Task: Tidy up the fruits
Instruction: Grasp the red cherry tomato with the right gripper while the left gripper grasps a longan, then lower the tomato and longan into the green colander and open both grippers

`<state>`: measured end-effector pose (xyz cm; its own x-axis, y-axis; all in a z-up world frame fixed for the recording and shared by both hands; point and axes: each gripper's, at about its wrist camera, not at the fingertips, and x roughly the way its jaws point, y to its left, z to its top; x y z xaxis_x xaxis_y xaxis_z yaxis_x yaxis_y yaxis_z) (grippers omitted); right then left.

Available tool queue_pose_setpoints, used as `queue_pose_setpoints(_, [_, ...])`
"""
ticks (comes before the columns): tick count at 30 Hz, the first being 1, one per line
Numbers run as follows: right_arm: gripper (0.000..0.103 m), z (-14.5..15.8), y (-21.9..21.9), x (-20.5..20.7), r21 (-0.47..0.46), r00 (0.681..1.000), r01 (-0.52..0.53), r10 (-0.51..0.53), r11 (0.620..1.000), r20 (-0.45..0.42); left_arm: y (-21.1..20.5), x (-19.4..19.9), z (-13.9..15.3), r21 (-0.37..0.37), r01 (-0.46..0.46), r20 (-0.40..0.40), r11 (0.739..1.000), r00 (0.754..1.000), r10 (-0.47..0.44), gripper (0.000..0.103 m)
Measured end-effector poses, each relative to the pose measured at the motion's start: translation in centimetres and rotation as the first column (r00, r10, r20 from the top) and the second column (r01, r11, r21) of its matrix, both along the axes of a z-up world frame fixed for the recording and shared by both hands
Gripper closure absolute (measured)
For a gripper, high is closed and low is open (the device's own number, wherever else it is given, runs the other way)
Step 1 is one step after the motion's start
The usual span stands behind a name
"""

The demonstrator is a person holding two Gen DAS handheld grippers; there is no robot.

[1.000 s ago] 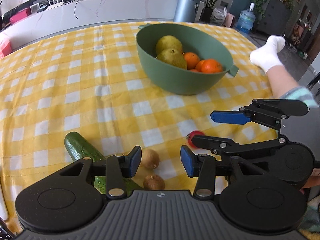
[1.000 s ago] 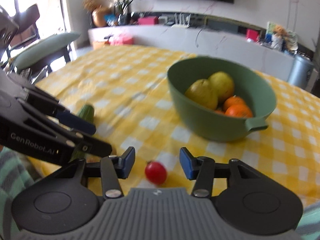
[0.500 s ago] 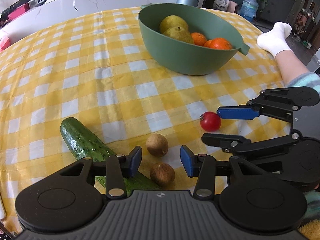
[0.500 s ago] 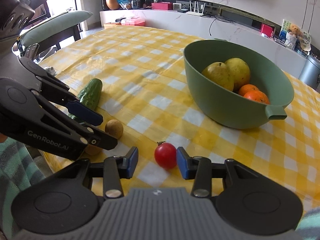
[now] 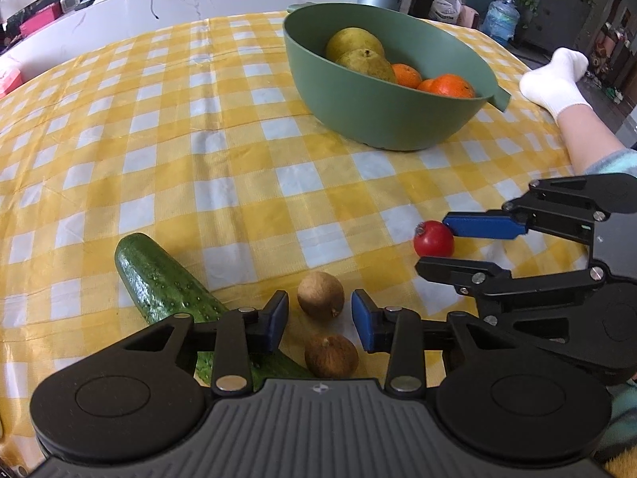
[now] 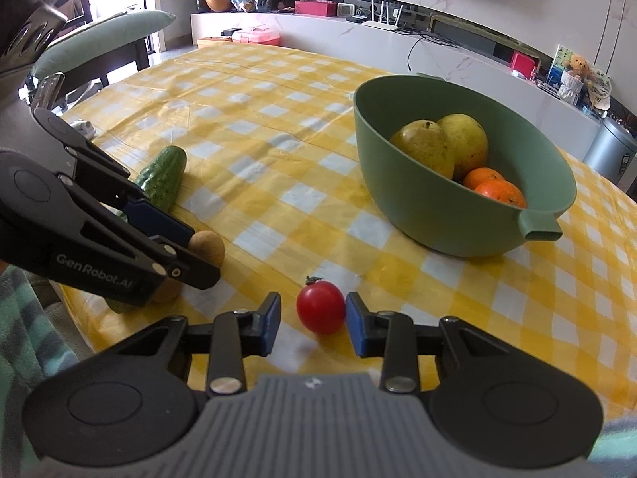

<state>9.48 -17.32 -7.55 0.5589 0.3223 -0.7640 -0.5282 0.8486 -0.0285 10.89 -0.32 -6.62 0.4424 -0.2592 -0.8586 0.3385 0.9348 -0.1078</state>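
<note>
A green bowl (image 5: pixel 382 119) (image 6: pixel 446 223) on the yellow checked tablecloth holds two pears (image 5: pixel 358 53) and oranges (image 5: pixel 448 85). A small red tomato (image 6: pixel 321 307) (image 5: pixel 434 238) lies on the cloth between the open fingers of my right gripper (image 6: pixel 312 324), which also shows in the left wrist view (image 5: pixel 432 243). Two brown kiwis (image 5: pixel 321 296) (image 5: pixel 331 355) lie between the open fingers of my left gripper (image 5: pixel 318 320); one kiwi shows in the right wrist view (image 6: pixel 207 245). A cucumber (image 5: pixel 159 283) (image 6: pixel 161 177) lies just left of them.
A person's socked foot (image 5: pixel 555 79) rests on the table's right edge. The table's near edge runs just under both grippers. A chair with a green cushion (image 6: pixel 99 36) stands at the far left. A white counter (image 6: pixel 398 44) runs behind the table.
Both grippers have moved forward and lower over the cloth. The tomato now sits between the right fingers and the kiwis between the left fingers. Both stay open.
</note>
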Motion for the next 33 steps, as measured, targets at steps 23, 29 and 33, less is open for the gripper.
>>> queue_pose_setpoints(23, [0.08, 1.6, -0.1, 0.2, 0.009, 0.999, 0.034, -0.035, 0.999, 0.039, 0.3, 0.4, 2.5, -0.077, -0.077, 0.055, 0.994, 0.995, 0.082, 0.074])
queue_pose_setpoints(29, [0.08, 3.6, -1.0, 0.7, 0.077, 0.994, 0.074, -0.079, 0.994, 0.068, 0.0, 0.9, 4.6, -0.117, -0.095, 0.089, 0.989, 0.99, 0.106, 0.074])
queue_pose_setpoints(33, [0.08, 5.3, -1.7, 0.9, 0.12, 0.987, 0.099, -0.112, 0.988, 0.113, -0.8, 1.6, 5.8, -0.122, -0.093, 0.117, 0.988, 0.987, 0.107, 0.075])
